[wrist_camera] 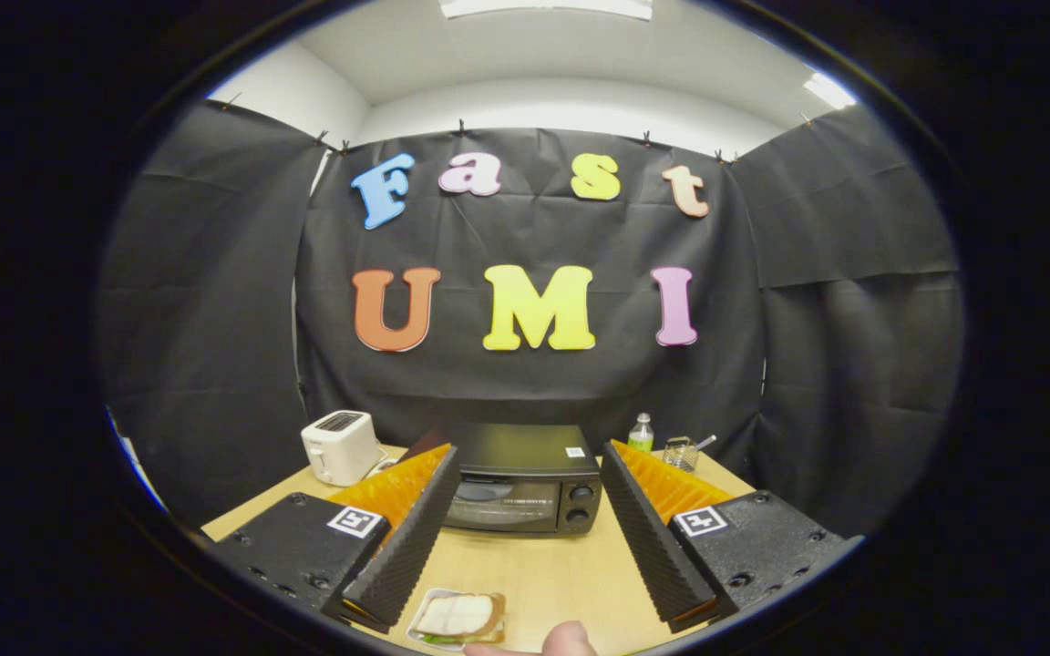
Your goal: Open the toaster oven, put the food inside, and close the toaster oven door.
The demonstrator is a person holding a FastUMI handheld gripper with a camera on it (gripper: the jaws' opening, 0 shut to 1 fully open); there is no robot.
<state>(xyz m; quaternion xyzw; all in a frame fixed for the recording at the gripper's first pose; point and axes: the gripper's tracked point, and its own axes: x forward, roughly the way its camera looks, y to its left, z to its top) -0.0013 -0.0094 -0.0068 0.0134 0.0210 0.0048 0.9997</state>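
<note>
Landmark: oven (522, 479), black, standing on the wooden table (543, 574) against the booth's cloth wall.
Oven door: closed; glass front faces the gripper, two knobs stacked at its right end.
Gripper (523, 474): fingers spread wide, nothing between them but open table; the oven sits framed in the gap, beyond the tips.
Contact: none; both fingers hang apart from the oven and from the food.
Food (459, 617): a sandwich on a small plate, on the table well in front of the oven, near the base of the left finger.
Hand (554, 641): a fingertip shows just right of the plate, in front of the oven.
Toaster (340, 446): white, to the oven's left.
Bottle (641, 434): to the oven's right, toward the back of the table.
Basket (682, 453): small wire one, just right of the bottle.
</note>
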